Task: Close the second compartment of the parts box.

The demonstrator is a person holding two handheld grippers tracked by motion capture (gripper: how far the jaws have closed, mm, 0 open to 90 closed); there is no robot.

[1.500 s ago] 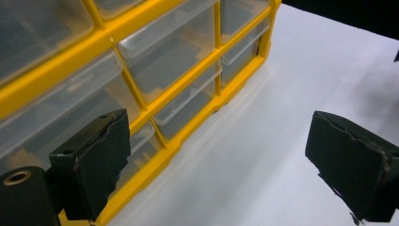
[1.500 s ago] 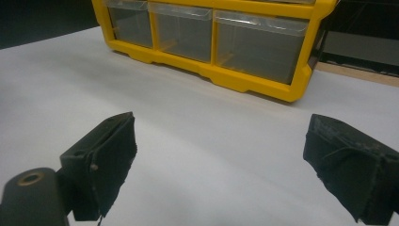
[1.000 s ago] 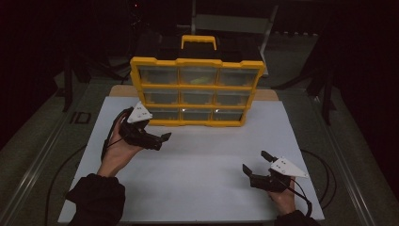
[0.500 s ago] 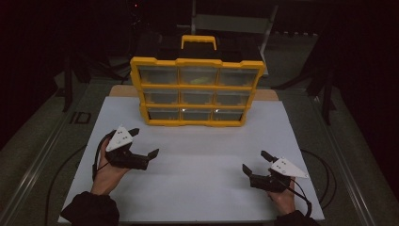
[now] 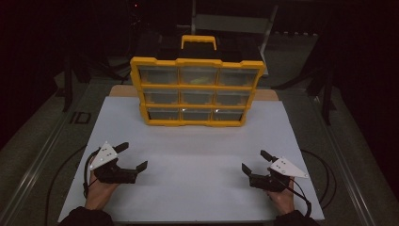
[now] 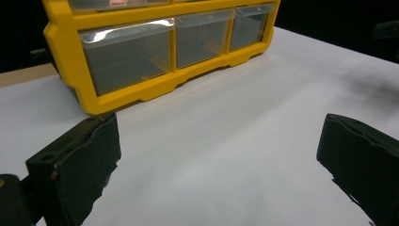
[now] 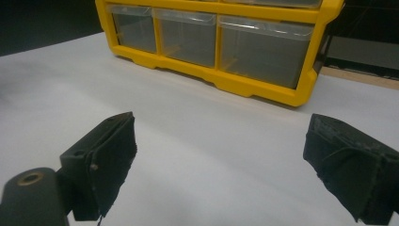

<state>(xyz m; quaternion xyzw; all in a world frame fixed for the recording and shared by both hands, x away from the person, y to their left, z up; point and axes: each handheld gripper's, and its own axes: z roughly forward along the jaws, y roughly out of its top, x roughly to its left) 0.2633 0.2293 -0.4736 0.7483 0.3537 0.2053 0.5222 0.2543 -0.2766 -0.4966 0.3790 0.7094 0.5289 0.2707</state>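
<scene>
Since a second ago the left gripper (image 5: 126, 160) has drawn back from the yellow drawer cabinet (image 5: 195, 92) toward the near edge; the right gripper (image 5: 256, 165) kept its place. The white board (image 5: 197, 155) carries the cabinet at its far side, front turned to the person, probably so the drawers can be reached. All its clear drawers (image 6: 127, 56) look closed. Both grippers rest well apart from the cabinet, one near each front corner, jaws spread wide and holding nothing, which I judge a waiting pose.
</scene>
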